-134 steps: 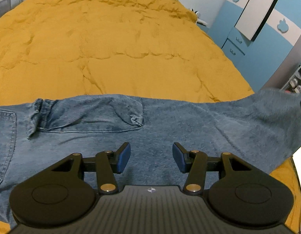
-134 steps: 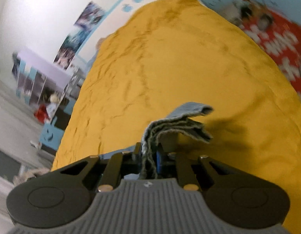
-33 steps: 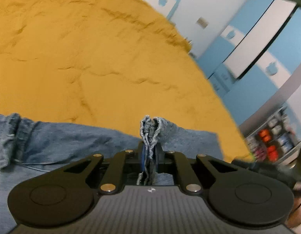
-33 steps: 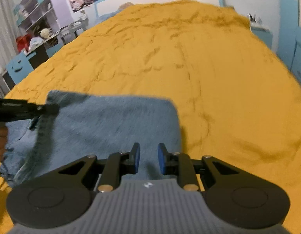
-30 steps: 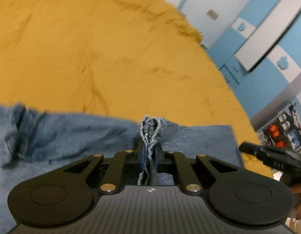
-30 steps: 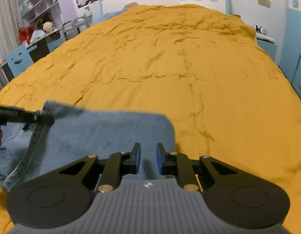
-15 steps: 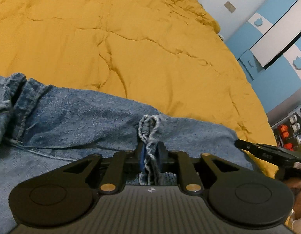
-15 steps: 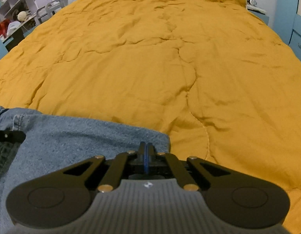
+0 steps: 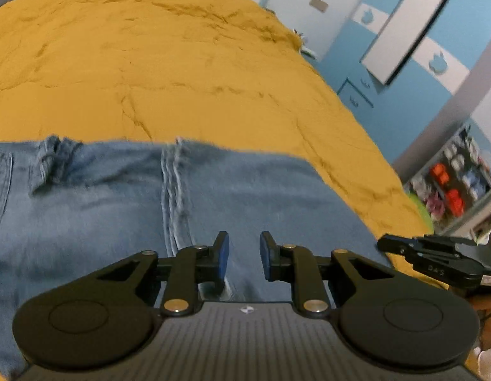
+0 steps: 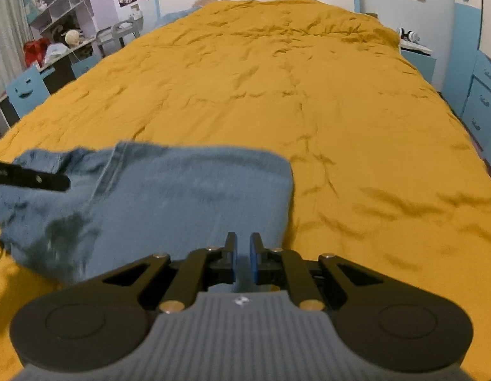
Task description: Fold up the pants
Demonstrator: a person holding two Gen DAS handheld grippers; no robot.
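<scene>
The blue denim pants point(image 9: 118, 197) lie folded over on the yellow bedspread point(image 9: 150, 63); a hem edge point(image 9: 174, 190) runs down the middle of the top layer. My left gripper point(image 9: 244, 255) is open and empty, just above the near part of the denim. In the right wrist view the folded pants point(image 10: 182, 197) end in a rounded fold on the right. My right gripper point(image 10: 243, 257) is slightly open and empty above the near edge of the denim. The right gripper also shows in the left wrist view point(image 9: 436, 257), and a finger of the left one shows in the right wrist view point(image 10: 29, 179).
The yellow bedspread point(image 10: 309, 95) stretches far ahead. Blue and white cabinets point(image 9: 420, 47) stand to the right of the bed. A shelf and desk with clutter point(image 10: 55, 41) stand to the left, and a blue nightstand point(image 10: 417, 57) at the head.
My left gripper has let go of the denim hem and opened; the leg now lies flat over the pants. My right gripper went from shut to slightly open and lifted back.
</scene>
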